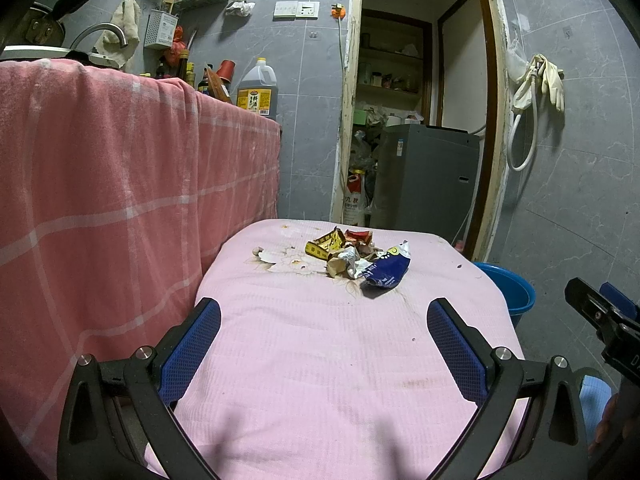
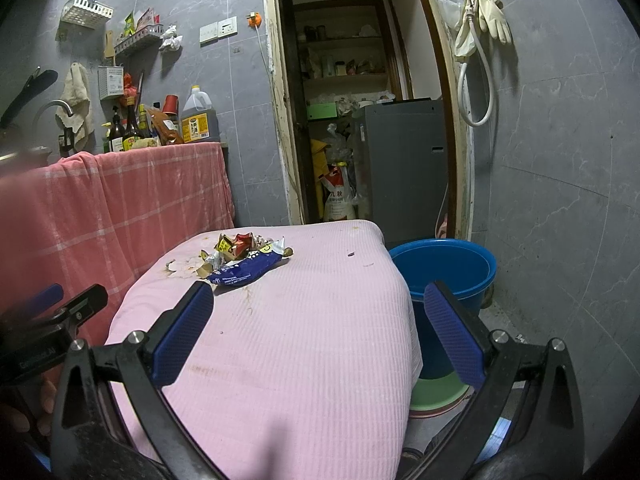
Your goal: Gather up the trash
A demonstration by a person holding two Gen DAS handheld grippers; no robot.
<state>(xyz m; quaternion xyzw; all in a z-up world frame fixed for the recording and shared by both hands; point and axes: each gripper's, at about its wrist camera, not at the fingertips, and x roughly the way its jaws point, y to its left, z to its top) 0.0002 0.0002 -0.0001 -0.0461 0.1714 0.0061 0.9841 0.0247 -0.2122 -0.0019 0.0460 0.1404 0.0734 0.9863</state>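
A small heap of trash lies at the far end of a table covered in pink cloth (image 1: 320,360): a dark blue snack bag (image 1: 386,274), yellow and red wrappers (image 1: 326,245) and crumpled paper (image 1: 346,260). The heap also shows in the right wrist view, with the blue bag (image 2: 244,272) nearest. My left gripper (image 1: 324,312) is open and empty, hovering over the near half of the table. My right gripper (image 2: 318,300) is open and empty, over the table's right part. A blue bucket (image 2: 444,268) stands on the floor right of the table.
A counter draped in a salmon checked cloth (image 1: 120,184) rises left of the table, with bottles and an oil jug (image 1: 256,88) on top. A doorway behind leads to a grey appliance (image 1: 424,176). A green basin (image 2: 436,396) sits under the bucket.
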